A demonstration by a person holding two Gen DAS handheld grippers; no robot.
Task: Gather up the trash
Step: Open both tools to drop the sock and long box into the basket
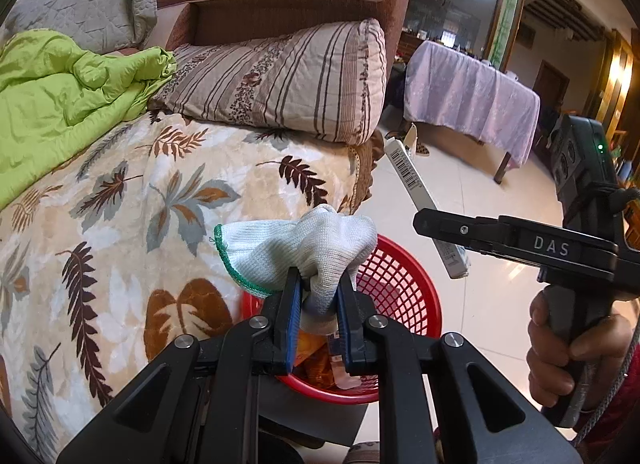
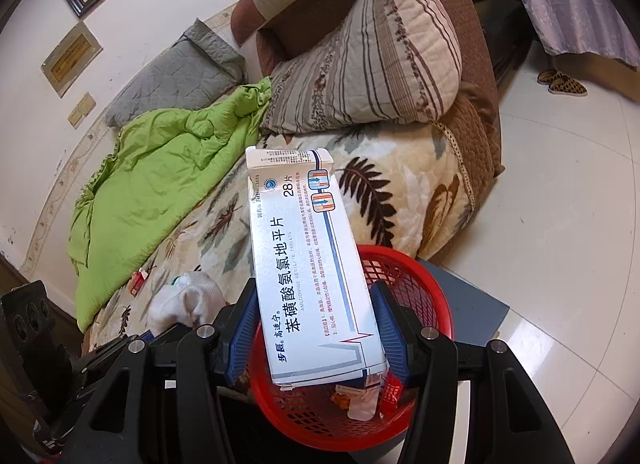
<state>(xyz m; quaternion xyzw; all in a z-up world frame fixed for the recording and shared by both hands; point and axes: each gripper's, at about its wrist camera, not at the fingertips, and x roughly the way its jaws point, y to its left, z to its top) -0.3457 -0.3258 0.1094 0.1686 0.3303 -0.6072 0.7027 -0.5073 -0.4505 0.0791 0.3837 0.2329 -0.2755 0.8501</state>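
Left tool (image 1: 318,296) clamped on white glove (image 1: 304,248), right tool (image 2: 316,328) gripping medicine box (image 2: 308,256), both above red basket (image 2: 432,304)

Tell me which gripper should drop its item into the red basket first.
Right, probably. The right gripper holds the medicine box with its lower end already over the red basket. The left gripper pinches the white glove nearer the basket's bed-side rim.

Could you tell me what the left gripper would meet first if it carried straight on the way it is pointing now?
Probably the red basket. The left gripper, shut on the white glove, points down over its rim, with wrappers visible inside below the fingers. The patterned blanket lies just to the left; depth is hard to judge.
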